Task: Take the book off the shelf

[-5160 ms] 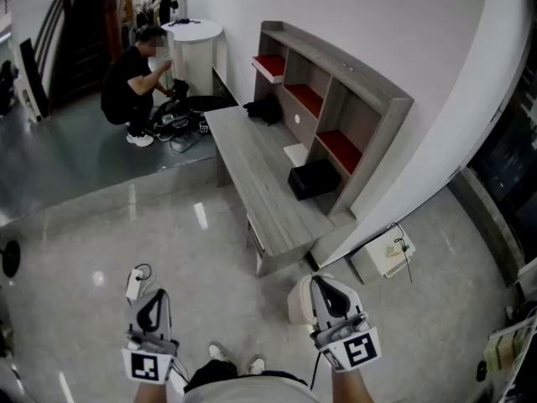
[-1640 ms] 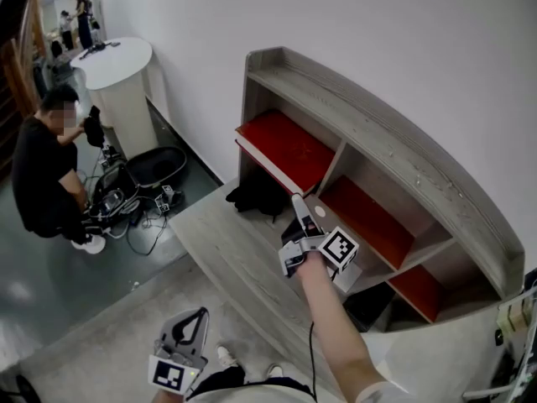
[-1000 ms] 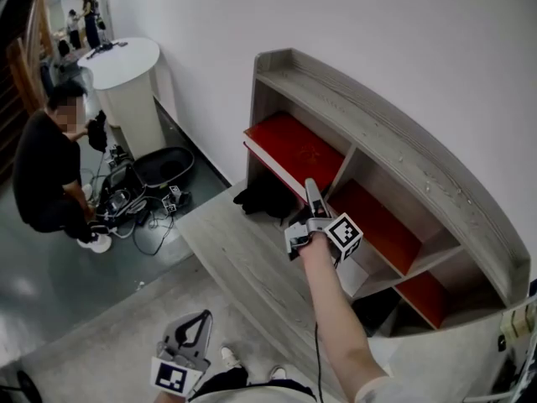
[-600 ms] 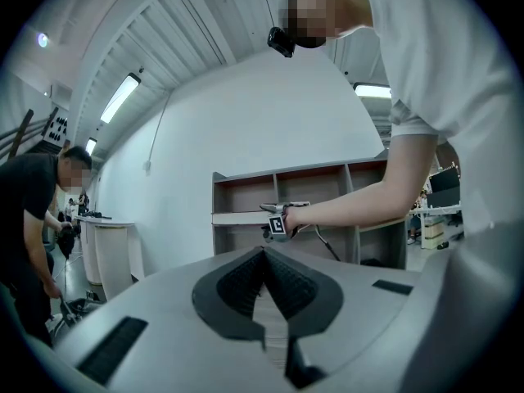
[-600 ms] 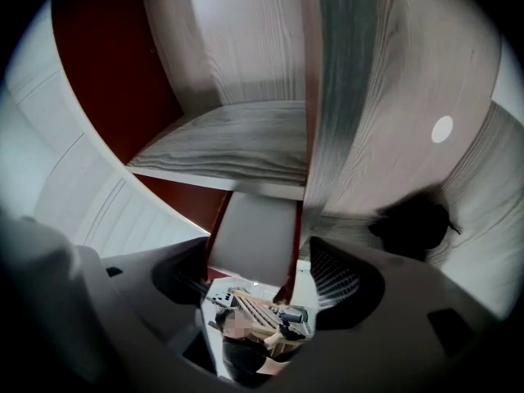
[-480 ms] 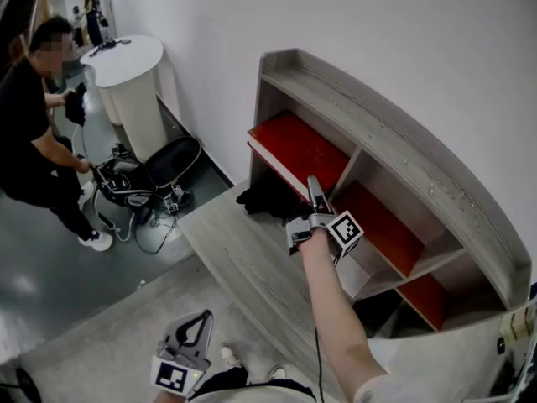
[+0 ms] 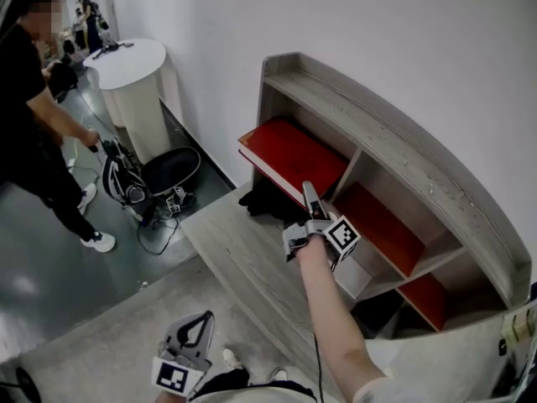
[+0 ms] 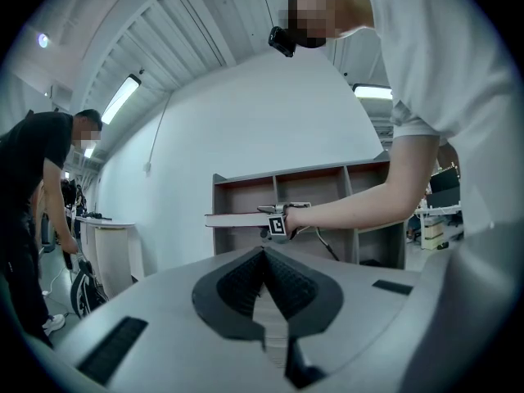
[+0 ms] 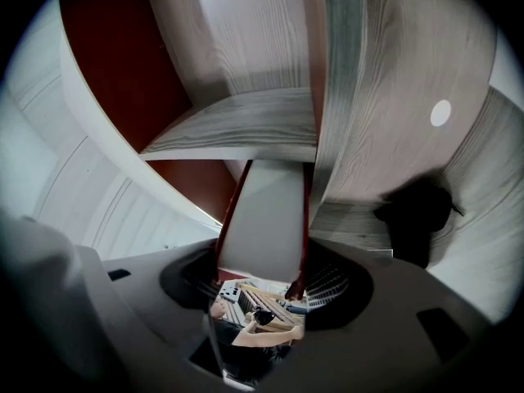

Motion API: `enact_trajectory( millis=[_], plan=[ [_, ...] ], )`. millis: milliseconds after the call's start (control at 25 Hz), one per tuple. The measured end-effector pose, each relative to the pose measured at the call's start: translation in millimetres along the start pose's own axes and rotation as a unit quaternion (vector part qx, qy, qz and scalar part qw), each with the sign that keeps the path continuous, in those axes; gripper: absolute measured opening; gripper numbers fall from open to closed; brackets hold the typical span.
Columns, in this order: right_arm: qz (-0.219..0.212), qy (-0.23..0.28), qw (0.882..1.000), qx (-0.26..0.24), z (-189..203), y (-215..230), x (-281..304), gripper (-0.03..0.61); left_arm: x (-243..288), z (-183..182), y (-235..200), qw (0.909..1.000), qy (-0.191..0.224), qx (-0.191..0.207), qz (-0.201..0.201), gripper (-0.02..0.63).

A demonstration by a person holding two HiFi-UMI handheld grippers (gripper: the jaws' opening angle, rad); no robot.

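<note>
A red book (image 7: 289,158) with white page edges lies flat in the upper left compartment of the grey wooden shelf (image 7: 394,124), and its left end sticks out past the shelf's side. My right gripper (image 7: 308,193) is shut on the book's near edge. In the right gripper view the book's pale page edge (image 9: 266,228) fills the gap between the two pads of the right gripper (image 9: 260,278). My left gripper (image 7: 195,319) hangs low by my legs, far from the shelf, shut and holding nothing. The left gripper view shows the left gripper (image 8: 264,256) pointing toward the book (image 8: 241,218).
The shelf stands on a long grey desk (image 7: 226,242). A black bag (image 7: 264,201) lies under the book's compartment. Other red books (image 7: 382,229) lie in lower compartments. A person in black (image 7: 33,124) stands at the left near a round white table (image 7: 126,65) and gear on the floor (image 7: 168,170).
The red book has slid out leftward from its compartment with the right gripper closed on it. The person at the left rose from a crouch and now stands.
</note>
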State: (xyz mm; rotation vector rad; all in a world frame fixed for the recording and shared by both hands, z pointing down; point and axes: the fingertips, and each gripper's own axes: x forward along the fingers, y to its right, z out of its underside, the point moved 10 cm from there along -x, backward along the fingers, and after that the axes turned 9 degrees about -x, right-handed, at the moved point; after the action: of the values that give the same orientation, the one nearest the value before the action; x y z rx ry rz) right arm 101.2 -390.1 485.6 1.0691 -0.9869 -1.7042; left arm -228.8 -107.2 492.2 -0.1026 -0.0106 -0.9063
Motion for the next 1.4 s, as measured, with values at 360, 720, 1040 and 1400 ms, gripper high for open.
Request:
enact_trajectory(
  millis=[360, 720, 1040, 1400],
  plan=[
    [-0.025, -0.011, 0.999, 0.017, 11.5, -10.2, -10.1, 0.275, -10.5, -1.9, 3.5, 0.9999, 0.013, 0.0, -0.005, 0.017],
    [-0.06, -0.024, 0.998, 0.021, 20.7, -33.4, -24.7, 0.276, -24.2, -5.5, 13.6, 0.9997, 0.014, 0.01, -0.015, 0.017],
    [-0.092, -0.033, 0.995, 0.019, 23.1, -55.3, -37.5, 0.276, -36.9, -9.2, 26.4, 0.9991, 0.025, 0.016, -0.031, 0.017],
    [-0.123, -0.051, 0.991, -0.005, 22.1, -79.6, -58.1, 0.281, -50.2, -15.4, 35.3, 0.997, 0.044, 0.018, -0.061, 0.017]
  ],
)
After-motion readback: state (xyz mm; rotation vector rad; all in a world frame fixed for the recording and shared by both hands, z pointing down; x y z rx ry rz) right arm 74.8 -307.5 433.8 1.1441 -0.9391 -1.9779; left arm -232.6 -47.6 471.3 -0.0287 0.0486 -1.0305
